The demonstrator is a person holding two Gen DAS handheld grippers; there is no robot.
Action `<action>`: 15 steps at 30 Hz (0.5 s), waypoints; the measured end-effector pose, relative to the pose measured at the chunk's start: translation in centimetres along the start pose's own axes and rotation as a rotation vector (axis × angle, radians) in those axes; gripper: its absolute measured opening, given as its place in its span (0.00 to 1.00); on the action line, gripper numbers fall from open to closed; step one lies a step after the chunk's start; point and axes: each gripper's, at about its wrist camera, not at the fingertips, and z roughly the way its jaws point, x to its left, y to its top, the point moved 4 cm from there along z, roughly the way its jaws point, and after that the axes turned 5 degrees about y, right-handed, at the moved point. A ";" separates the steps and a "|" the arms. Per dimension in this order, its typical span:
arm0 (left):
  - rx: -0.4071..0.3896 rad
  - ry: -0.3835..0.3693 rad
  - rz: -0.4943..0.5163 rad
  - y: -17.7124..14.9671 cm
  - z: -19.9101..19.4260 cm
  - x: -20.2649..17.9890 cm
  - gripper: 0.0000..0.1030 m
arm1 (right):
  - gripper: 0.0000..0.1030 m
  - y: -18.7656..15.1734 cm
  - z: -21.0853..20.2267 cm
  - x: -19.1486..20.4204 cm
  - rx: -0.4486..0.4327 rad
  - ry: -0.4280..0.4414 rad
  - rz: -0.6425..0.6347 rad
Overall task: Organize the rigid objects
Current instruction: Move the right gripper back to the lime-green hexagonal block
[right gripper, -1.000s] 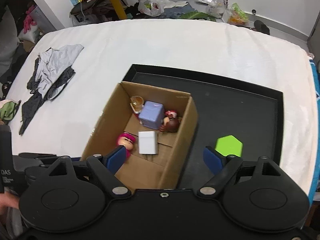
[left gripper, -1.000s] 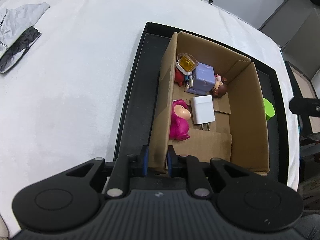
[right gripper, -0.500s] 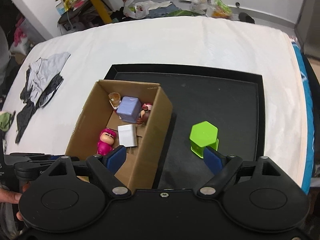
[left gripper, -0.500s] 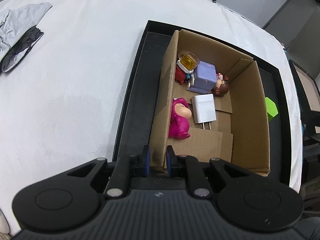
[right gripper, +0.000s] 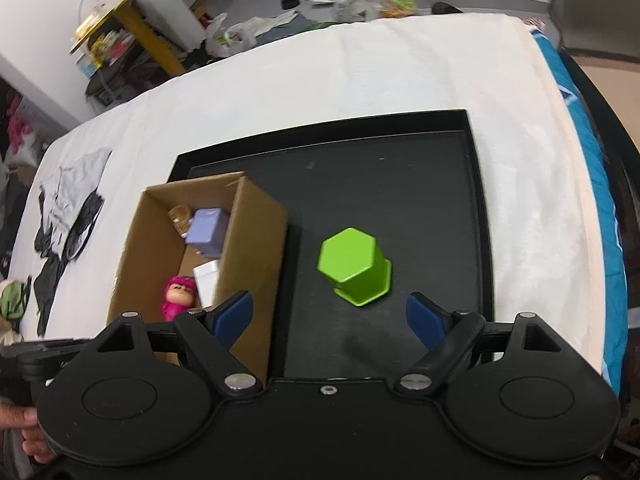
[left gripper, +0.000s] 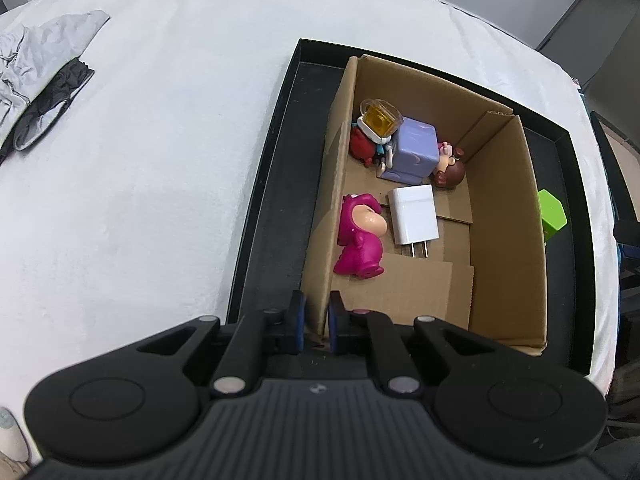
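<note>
A cardboard box (left gripper: 504, 240) stands in a black tray (left gripper: 272, 216). It holds a pink figure (left gripper: 358, 236), a white charger (left gripper: 412, 220), a lilac cube (left gripper: 412, 148), a yellow-topped toy (left gripper: 378, 118) and a brown-haired figure (left gripper: 450, 172). My left gripper (left gripper: 316, 320) is shut on the box's near left wall. A green hexagonal cup (right gripper: 354, 270) stands upside down on the tray (right gripper: 420, 208), right of the box (right gripper: 252, 248). My right gripper (right gripper: 328, 316) is open and empty, just short of the cup.
The tray lies on a white cloth-covered table (left gripper: 140, 140). Grey and black clothing (left gripper: 36, 80) lies at the far left, also in the right wrist view (right gripper: 68, 208). Beyond the table are a yellow stand (right gripper: 132, 20) and floor clutter.
My right gripper has swung right, from over the box to in front of the green cup, and come closer to it. The left gripper keeps its hold on the box wall.
</note>
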 end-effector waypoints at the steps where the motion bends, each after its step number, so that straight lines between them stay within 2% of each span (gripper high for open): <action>1: 0.000 0.003 0.001 0.0 0.0 -0.1 0.10 | 0.80 0.0 0.0 -0.3 -0.003 0.001 0.006; 12: 0.002 0.036 0.009 0.0 -0.1 -0.6 0.10 | 0.79 0.5 1.4 -2.1 -0.020 0.014 0.055; 15: 0.005 0.040 0.009 0.0 0.0 -0.6 0.10 | 0.76 0.5 2.4 -2.2 -0.010 0.004 0.059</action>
